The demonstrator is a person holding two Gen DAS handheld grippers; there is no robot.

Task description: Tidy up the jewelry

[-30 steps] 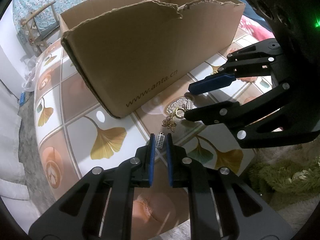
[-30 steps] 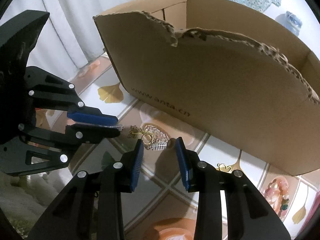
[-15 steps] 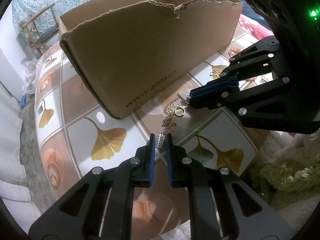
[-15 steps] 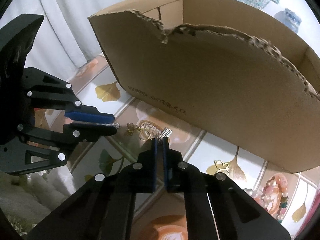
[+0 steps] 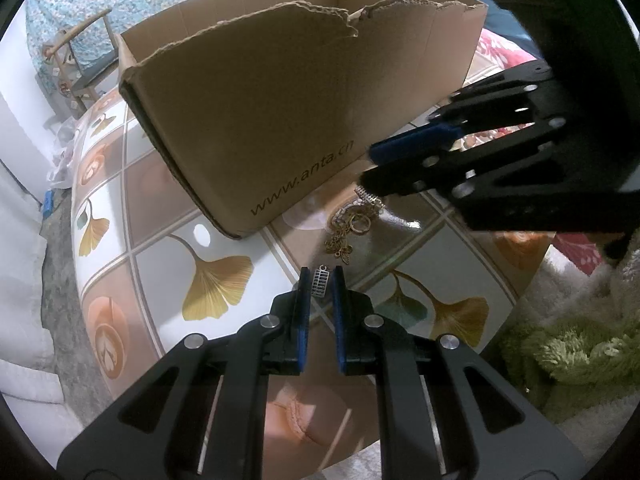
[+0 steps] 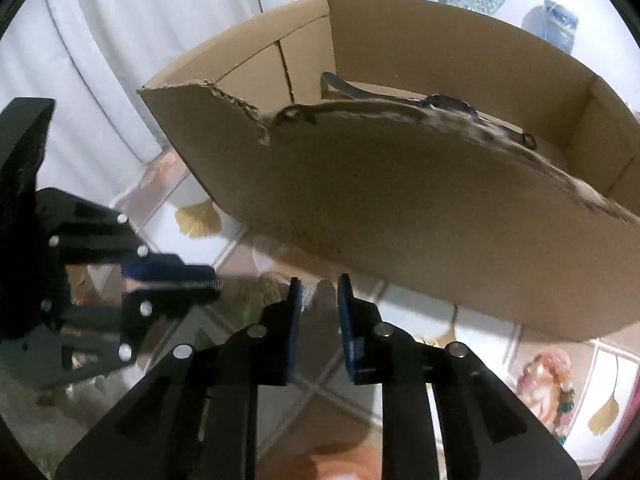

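My left gripper (image 5: 321, 285) is shut on a small silver ladder-shaped charm (image 5: 321, 280) just above the tiled table (image 5: 120, 216). A gold chain with a ring and flower charm (image 5: 349, 229) lies on the table beyond it, in front of the open cardboard box (image 5: 288, 112). My right gripper (image 6: 319, 300) has lifted and its jaws stand a little apart; a small silver piece (image 5: 369, 197) hangs at its tip in the left wrist view. The right wrist view is blurred. A dark strap-like item (image 6: 400, 98) lies inside the box (image 6: 400, 200).
A beaded bracelet (image 6: 548, 384) lies on the table at the right. A green shaggy rug (image 5: 576, 352) lies past the table's right edge. A chair (image 5: 80, 60) and a blue vase (image 6: 552, 26) stand behind the box.
My right gripper closed on the jewelry pile, then lifted up towards the box with its jaws parting slightly. My left gripper stayed in place holding the charm.
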